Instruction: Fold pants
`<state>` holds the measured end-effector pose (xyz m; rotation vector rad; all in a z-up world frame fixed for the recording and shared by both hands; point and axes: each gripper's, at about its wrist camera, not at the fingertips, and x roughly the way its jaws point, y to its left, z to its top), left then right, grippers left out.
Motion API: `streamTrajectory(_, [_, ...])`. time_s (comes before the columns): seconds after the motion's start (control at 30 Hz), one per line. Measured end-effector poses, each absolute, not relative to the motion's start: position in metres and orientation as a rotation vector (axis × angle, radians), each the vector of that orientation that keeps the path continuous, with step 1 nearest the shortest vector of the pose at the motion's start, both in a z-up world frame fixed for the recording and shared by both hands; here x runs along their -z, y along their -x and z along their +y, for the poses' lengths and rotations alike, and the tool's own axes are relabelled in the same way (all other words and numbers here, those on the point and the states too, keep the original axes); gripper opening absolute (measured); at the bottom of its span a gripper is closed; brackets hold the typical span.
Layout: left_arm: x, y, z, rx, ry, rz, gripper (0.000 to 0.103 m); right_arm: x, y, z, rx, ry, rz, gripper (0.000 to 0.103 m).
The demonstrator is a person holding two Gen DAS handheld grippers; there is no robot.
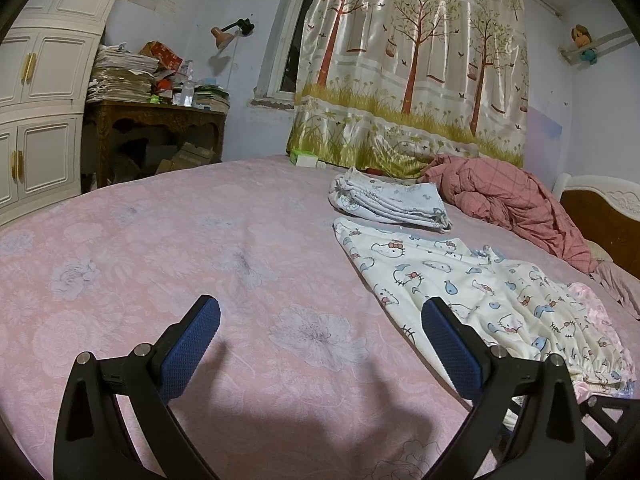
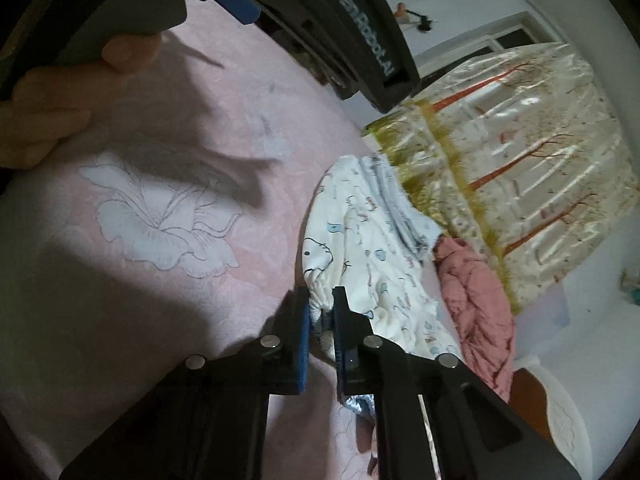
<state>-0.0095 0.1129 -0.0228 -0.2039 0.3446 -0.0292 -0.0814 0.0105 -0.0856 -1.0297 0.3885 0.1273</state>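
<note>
White cartoon-print pants (image 1: 472, 280) lie spread on the pink bedspread (image 1: 180, 240), right of my left gripper (image 1: 320, 312). That gripper hovers open over bare bedspread, its blue pads wide apart with nothing between them. In the right wrist view the picture is rolled sideways. There my right gripper (image 2: 322, 300) is shut on the gathered elastic waistband of the pants (image 2: 360, 240), the cloth pinched between the blue pads. The rest of the pants trails away from the fingers across the bed.
A folded pale garment (image 1: 390, 200) and a crumpled pink checked quilt (image 1: 508, 200) lie beyond the pants. A tree-print curtain (image 1: 412, 72) hangs behind. White cabinets (image 1: 40, 100) and a cluttered wooden desk (image 1: 156, 116) stand left. A hand (image 2: 48, 116) holds the left gripper's body.
</note>
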Motion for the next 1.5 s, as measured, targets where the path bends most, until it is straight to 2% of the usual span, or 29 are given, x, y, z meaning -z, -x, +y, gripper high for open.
streamTrajectory(0.13, [0.026, 0.008, 0.109, 0.027, 0.202, 0.354, 0.1, 0.075, 0.078, 0.006, -0.105, 0.859, 0.48, 0.01])
streamTrajectory(0.3, [0.027, 0.005, 0.105, 0.041, 0.201, 0.377, 0.1, 0.069, 0.077, -0.001, -0.093, 0.725, 0.478, 0.01])
streamTrajectory(0.43, [0.025, -0.032, 0.108, 0.135, 0.218, 0.557, 0.1, 0.063, 0.078, -0.007, -0.12, 0.682, 0.467, 0.01])
streamTrajectory(0.53, [0.02, -0.075, 0.125, 0.168, 0.293, 0.696, 0.085, 0.058, 0.077, -0.014, -0.152, 0.626, 0.468, 0.01])
streamTrajectory(0.63, [0.001, -0.111, 0.128, 0.167, 0.228, 0.697, 0.085, 0.057, 0.076, -0.021, -0.174, 0.575, 0.475, 0.01])
streamTrajectory(0.73, [-0.006, -0.157, 0.128, 0.214, 0.249, 0.771, 0.079, 0.056, 0.078, -0.028, -0.193, 0.52, 0.461, 0.01])
streamTrajectory(0.83, [-0.003, -0.207, 0.131, 0.244, 0.361, 0.822, 0.07, 0.052, 0.08, -0.036, -0.219, 0.454, 0.453, 0.01])
streamTrajectory(1.0, [0.013, -0.286, 0.126, 0.211, 0.307, 0.904, 0.066, 0.05, 0.077, -0.043, -0.243, 0.395, 0.465, 0.01])
streamTrajectory(1.17, [0.041, -0.317, 0.121, 0.268, 0.344, 0.964, 0.047, 0.052, 0.075, -0.045, -0.264, 0.382, 0.473, 0.01])
streamTrajectory(1.3, [0.042, -0.325, 0.116, 0.334, 0.367, 0.896, 0.043, 0.053, 0.073, -0.045, -0.271, 0.379, 0.484, 0.01])
streamTrajectory(1.4, [0.044, -0.34, 0.108, 0.357, 0.372, 0.907, 0.021, 0.052, 0.071, -0.046, -0.276, 0.365, 0.485, 0.01])
streamTrajectory(1.43, [0.044, -0.343, 0.105, 0.344, 0.355, 0.911, 0.01, 0.052, 0.071, -0.047, -0.278, 0.359, 0.488, 0.01])
streamTrajectory(1.5, [0.043, -0.347, 0.103, 0.328, 0.334, 0.901, 0.005, 0.051, 0.07, -0.047, -0.279, 0.352, 0.489, 0.01])
